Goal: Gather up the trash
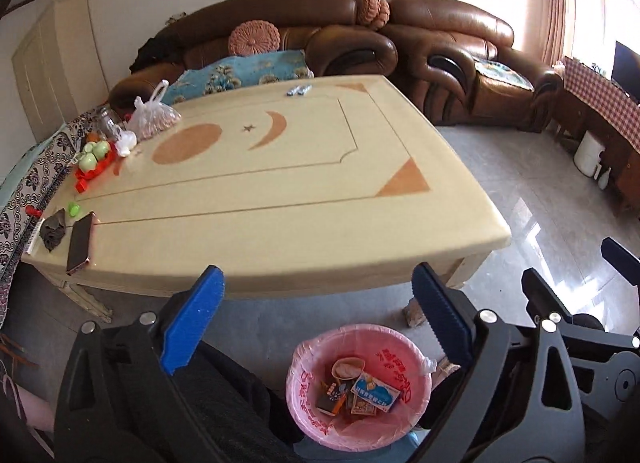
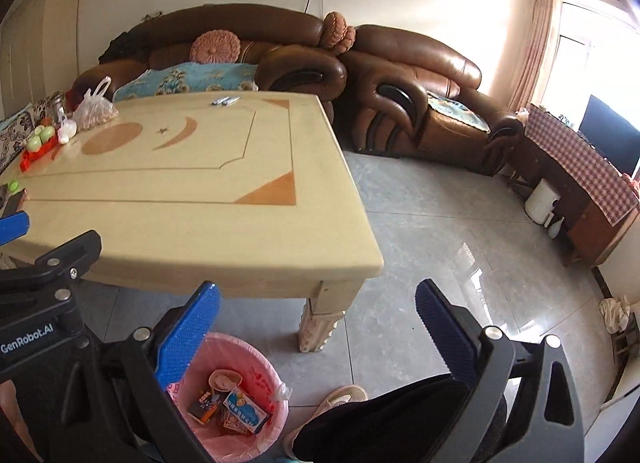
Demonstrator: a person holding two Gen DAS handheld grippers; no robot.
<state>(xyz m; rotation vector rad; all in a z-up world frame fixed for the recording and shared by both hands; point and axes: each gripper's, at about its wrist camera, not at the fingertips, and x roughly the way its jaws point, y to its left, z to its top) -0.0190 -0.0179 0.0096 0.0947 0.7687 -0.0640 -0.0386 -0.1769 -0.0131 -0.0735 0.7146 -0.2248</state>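
Note:
A bin lined with a pink bag (image 1: 304, 395) stands on the floor in front of the table; it holds several wrappers and small boxes (image 1: 374, 393). It also shows in the right wrist view (image 2: 268, 419). My left gripper (image 1: 320, 323) is open and empty, held above the bin. My right gripper (image 2: 320, 339) is open and empty, to the right of the bin, above the floor. Small blue-white wrappers (image 1: 298, 90) lie at the far edge of the cream table (image 1: 280, 203), also in the right wrist view (image 2: 225, 101).
At the table's left end are a phone (image 1: 80, 243), a dark crumpled scrap (image 1: 54, 229), a green cap (image 1: 74, 208), green cups on a red tray (image 1: 94, 157), a plastic bag (image 1: 154, 115). Brown sofas (image 1: 440, 55) stand behind. A foot in a slipper (image 2: 340, 397) is beside the bin.

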